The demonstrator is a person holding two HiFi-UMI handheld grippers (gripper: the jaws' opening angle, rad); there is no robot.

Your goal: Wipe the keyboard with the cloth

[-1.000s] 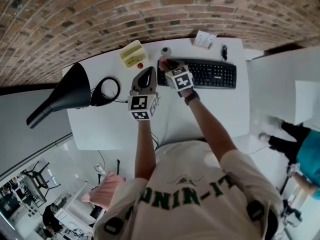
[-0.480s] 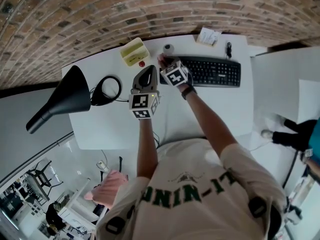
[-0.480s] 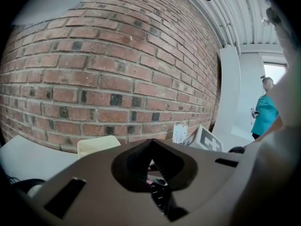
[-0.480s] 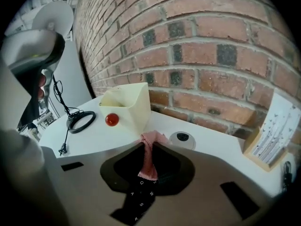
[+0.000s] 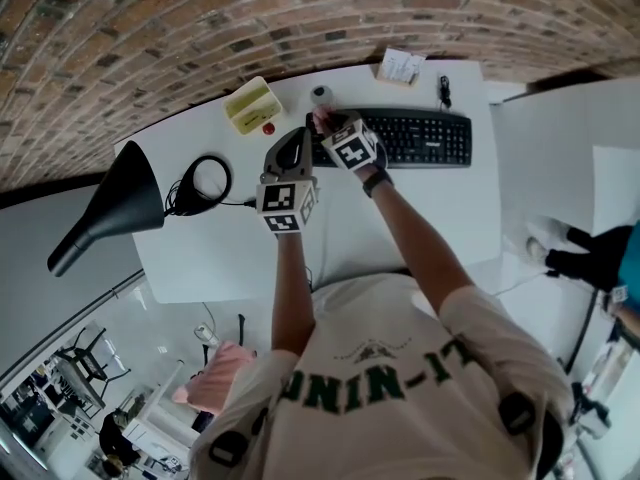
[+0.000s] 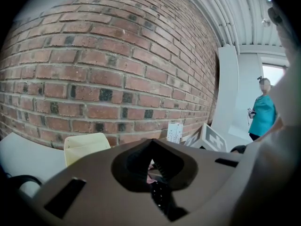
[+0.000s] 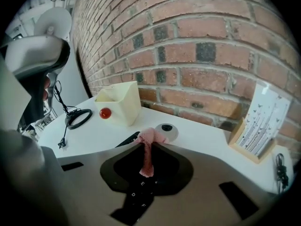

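The right gripper (image 7: 146, 160) has its jaws clamped on the pink cloth (image 7: 150, 136), a wad bunched past the tips, probably so it can be dragged across the keys. The keyboard (image 5: 420, 140) lies just beneath those jaws, its left end under the tips. The left gripper (image 6: 157, 174) hovers alongside, jaws together and empty, likely keeping clear.

The right gripper (image 5: 322, 121) is sliding the pink cloth (image 7: 146, 157) pinched in its fingers slightly rightward across the left-end keys of the keyboard (image 5: 420, 138). Half a second ago the round desk cap (image 5: 320, 94) was lying beyond and to the right of the fingertips; now it is sitting straight ahead of them. Far right of the fingers, a bystander (image 5: 595, 264) is stepping away.
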